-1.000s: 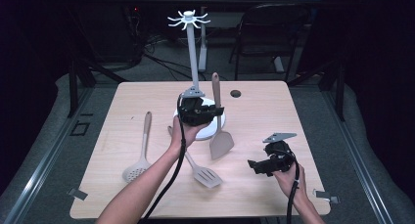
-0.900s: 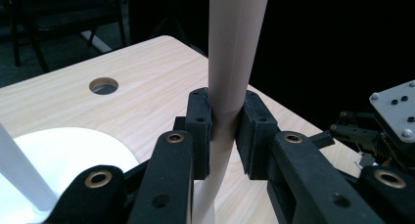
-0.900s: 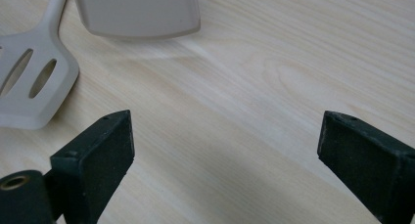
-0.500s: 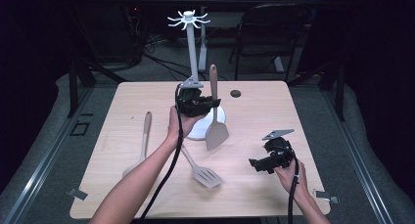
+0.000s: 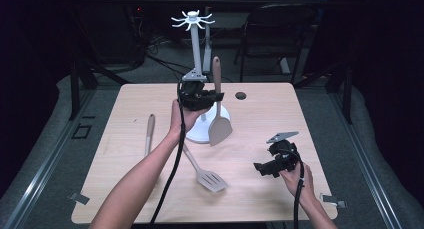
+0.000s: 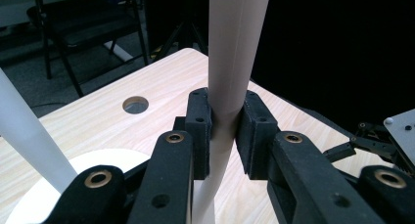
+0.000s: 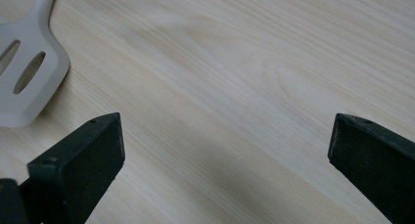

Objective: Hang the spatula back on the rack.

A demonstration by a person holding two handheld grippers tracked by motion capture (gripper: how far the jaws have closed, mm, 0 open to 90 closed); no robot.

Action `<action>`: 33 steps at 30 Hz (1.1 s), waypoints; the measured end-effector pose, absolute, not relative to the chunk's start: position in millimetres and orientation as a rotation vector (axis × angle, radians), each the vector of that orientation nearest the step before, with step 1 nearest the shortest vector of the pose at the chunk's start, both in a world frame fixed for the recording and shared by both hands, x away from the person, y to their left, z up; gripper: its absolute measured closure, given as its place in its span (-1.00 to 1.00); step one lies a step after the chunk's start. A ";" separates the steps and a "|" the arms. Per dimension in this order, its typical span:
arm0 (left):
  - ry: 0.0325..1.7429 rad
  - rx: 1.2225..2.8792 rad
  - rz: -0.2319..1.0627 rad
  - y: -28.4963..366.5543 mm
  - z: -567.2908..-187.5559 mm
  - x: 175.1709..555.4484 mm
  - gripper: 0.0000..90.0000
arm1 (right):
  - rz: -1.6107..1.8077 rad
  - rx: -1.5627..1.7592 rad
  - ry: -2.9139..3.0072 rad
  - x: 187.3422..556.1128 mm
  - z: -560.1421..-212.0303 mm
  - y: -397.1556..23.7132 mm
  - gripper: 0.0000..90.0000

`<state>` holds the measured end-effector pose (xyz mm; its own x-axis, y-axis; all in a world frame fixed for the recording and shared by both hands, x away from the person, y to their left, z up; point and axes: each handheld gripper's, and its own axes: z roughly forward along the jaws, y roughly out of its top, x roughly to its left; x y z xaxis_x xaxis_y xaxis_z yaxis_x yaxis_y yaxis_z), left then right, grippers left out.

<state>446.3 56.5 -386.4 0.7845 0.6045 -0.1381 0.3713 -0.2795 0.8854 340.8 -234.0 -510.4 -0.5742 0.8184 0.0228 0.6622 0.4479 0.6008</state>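
Left gripper (image 5: 202,96): the jaws pinch the handle of a solid spatula (image 5: 219,120), one pad on each side, as the left gripper view shows (image 6: 230,87). The spatula hangs upright in the grip, handle up and blade down, with the blade just in front of the white round base of the utensil stand (image 5: 195,79). The stand's pole rises just left of the held handle and ends in a ring of hooks at the top, far above the table (image 5: 125,189). The gripper sits at the middle of the table, toward the far side; its cable runs back along the person's left forearm to the near edge.

Right gripper (image 5: 272,164): the jaws stand spread wide, having just been opening, with nothing between them but bare table top (image 7: 220,87). It rests low over the table near the near right corner, held in the person's right hand.

On the table: a slotted spatula (image 5: 207,176) lies near the middle of the near half, its blade pointing toward the near right; the right gripper view has its blade at the upper left (image 7: 27,82), well apart from the jaws. A wooden-handled utensil (image 5: 149,134) lies to the left, partly hidden by the left forearm. A small round hole (image 5: 241,95) marks the table top right of the stand.
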 end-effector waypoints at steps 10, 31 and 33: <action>0.738 1.895 0.300 60.2 -371.8 454.9 0.71 | 0.801 1.259 2.447 343.1 -507.3 -235.6 -1.00; 0.764 1.880 0.352 73.2 -349.0 468.6 0.71 | 0.825 1.249 2.459 342.8 -509.0 -231.6 -0.99; 0.763 1.882 0.352 73.2 -347.2 469.2 0.71 | 0.826 1.251 2.460 342.8 -509.0 -231.6 -0.99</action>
<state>469.2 73.2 -347.2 0.7556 0.6478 -0.0974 0.3469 -0.2694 0.8984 342.8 -231.6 -509.0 -0.5955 0.8030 0.0244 0.6549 0.4677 0.5936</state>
